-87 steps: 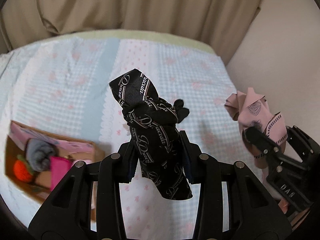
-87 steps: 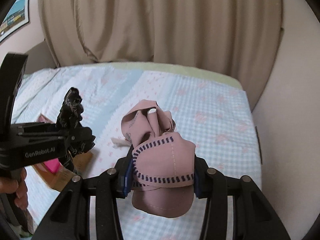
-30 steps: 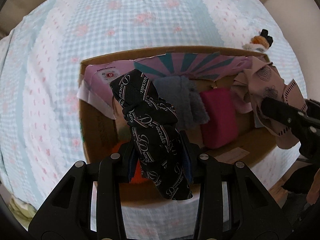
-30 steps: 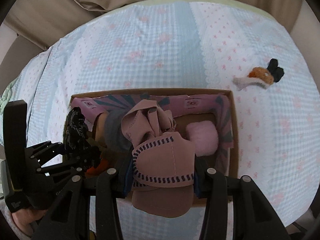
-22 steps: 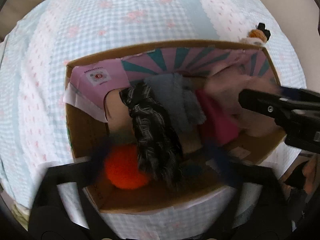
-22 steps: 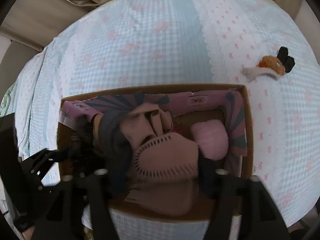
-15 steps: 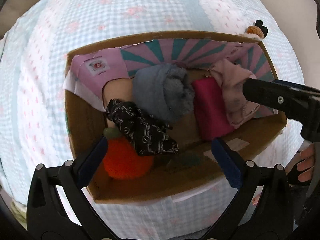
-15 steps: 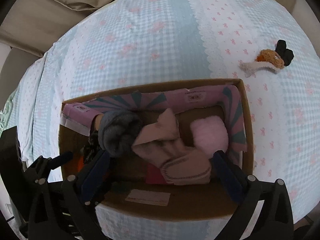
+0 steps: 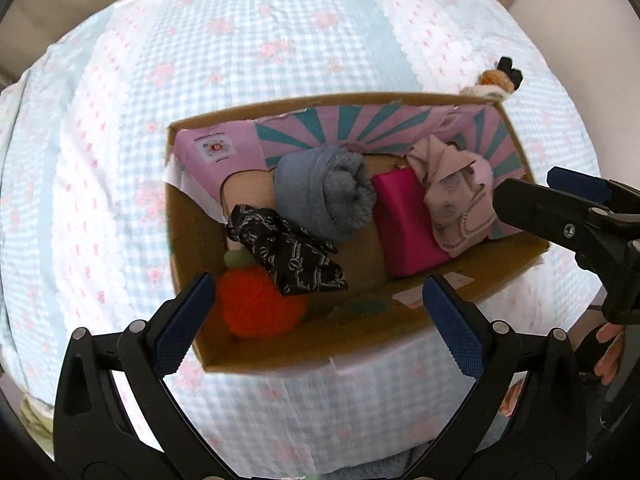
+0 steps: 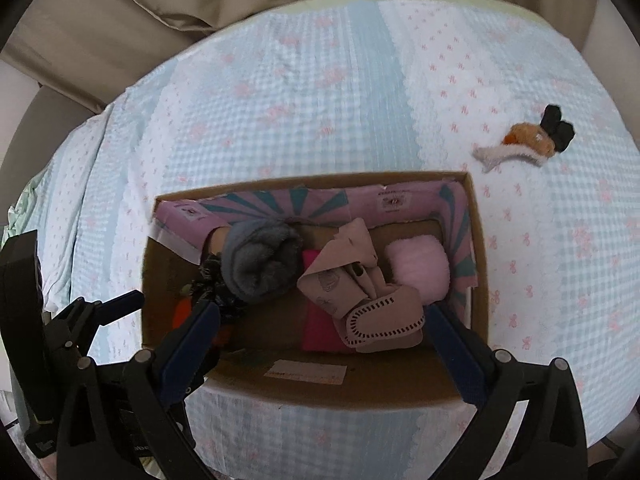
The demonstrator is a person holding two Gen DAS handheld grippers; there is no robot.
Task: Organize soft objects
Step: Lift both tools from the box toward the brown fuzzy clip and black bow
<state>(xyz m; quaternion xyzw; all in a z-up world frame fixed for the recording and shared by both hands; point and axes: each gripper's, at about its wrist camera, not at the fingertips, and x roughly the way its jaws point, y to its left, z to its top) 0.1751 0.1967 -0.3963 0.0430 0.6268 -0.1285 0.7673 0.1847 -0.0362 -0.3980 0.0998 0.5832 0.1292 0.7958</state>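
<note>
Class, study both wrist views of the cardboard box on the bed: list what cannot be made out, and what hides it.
- Orange plush, right wrist view: mostly hidden behind the right gripper.
- Label on the cardboard box: print too small.
- Small toy, left wrist view: partly cut off by the box rim.
- Light pink fluffy item: hidden in the left wrist view.

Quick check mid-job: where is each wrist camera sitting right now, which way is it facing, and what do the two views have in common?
Left wrist: on the left gripper, looking steeply down into the cardboard box; its open fingers, the right gripper and a hand show.
Right wrist: on the right gripper, looking steeply down over the box; its open fingers and the left gripper show.
Shared: the box, grey roll, pink cloth, black cloth, toy on the bedspread.
</note>
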